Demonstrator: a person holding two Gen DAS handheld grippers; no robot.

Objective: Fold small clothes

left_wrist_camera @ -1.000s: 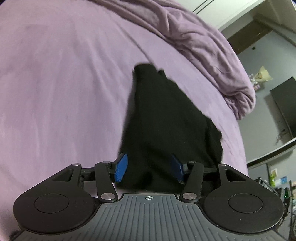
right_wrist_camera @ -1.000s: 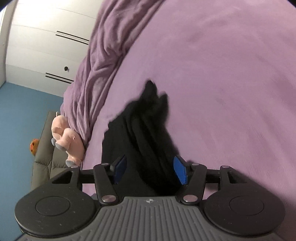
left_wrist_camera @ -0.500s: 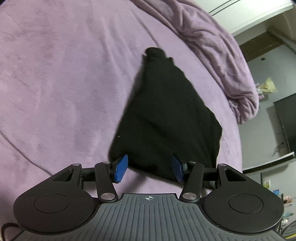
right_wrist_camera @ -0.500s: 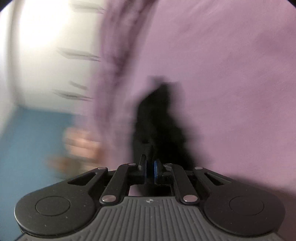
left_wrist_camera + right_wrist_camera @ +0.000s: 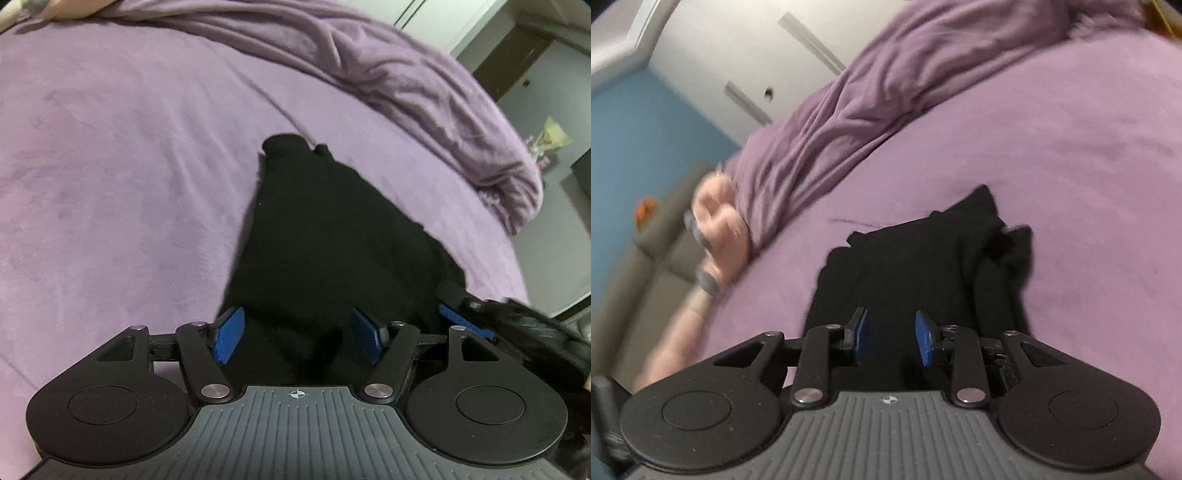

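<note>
A small black garment lies on the purple bed sheet, narrow end far, wide end near me. My left gripper is open, its blue pads either side of the garment's near edge, holding nothing. The right gripper shows at the right edge of the left wrist view, by the garment's right corner. In the right wrist view the garment lies partly folded and bunched at its far right. My right gripper is open over its near edge, holding nothing.
A rumpled purple blanket is heaped along the far side of the bed, also in the right wrist view. A pink plush toy lies by the blanket. White wardrobe doors and a grey sofa stand beyond the bed's left edge.
The right gripper shut on the garment half a second ago and has now opened and swung right. The left gripper stayed open and dropped closer over the garment's near edge.
</note>
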